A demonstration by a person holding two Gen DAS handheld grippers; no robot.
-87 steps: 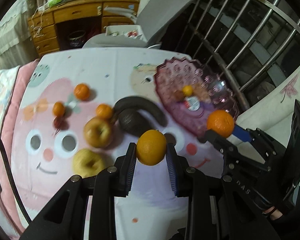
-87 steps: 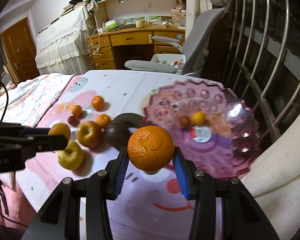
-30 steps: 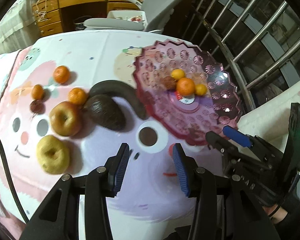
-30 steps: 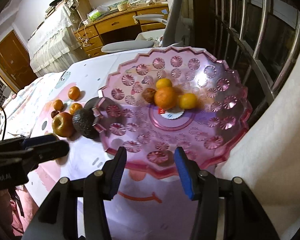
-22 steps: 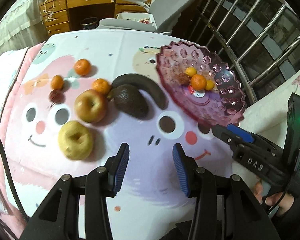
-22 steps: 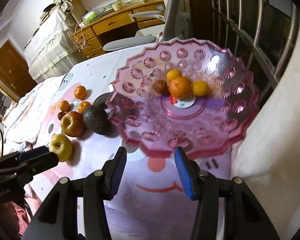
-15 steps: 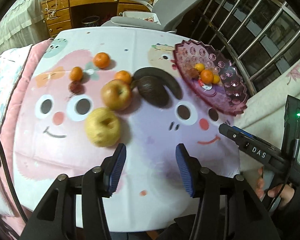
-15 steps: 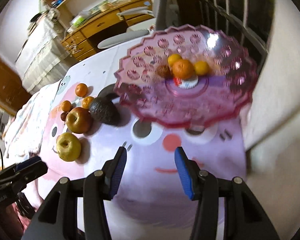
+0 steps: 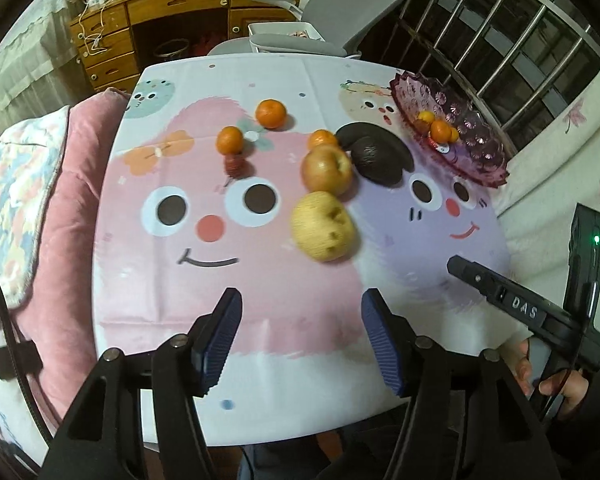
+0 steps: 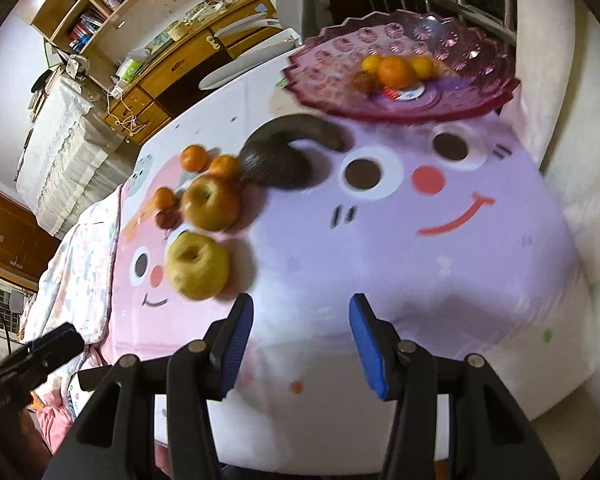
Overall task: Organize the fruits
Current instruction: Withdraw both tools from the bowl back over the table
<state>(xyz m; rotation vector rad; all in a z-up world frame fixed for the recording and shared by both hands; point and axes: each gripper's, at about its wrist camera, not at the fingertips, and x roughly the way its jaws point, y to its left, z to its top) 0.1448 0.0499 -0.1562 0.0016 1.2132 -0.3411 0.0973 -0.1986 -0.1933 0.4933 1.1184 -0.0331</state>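
Note:
A pink glass fruit plate [image 9: 480,152] [image 10: 460,48] stands at the table's far right with an orange [image 10: 396,70] and smaller fruits in it. On the cartoon tablecloth lie a yellow apple [image 9: 323,226] [image 10: 198,266], a reddish apple [image 9: 327,170] [image 10: 211,204], an avocado [image 9: 376,160] [image 10: 278,168], a dark curved fruit [image 10: 300,130] and three small oranges [image 9: 271,114]. My left gripper [image 9: 302,336] hangs over the near cloth, its jaws opening with nothing between them. My right gripper [image 10: 300,340] is open and empty; its body [image 9: 512,308] shows in the left wrist view.
A small dark red fruit [image 9: 235,165] lies by the left orange. A pink cushion [image 9: 72,208] and quilt border the table's left side. Behind stand a wooden desk [image 9: 172,12] and a grey chair [image 9: 340,8]. A metal railing [image 9: 520,40] runs along the right.
Both grippers have pulled back from the plate toward the near table edge. The left jaws have spread wider. The right view has rolled, so the table now looks tilted.

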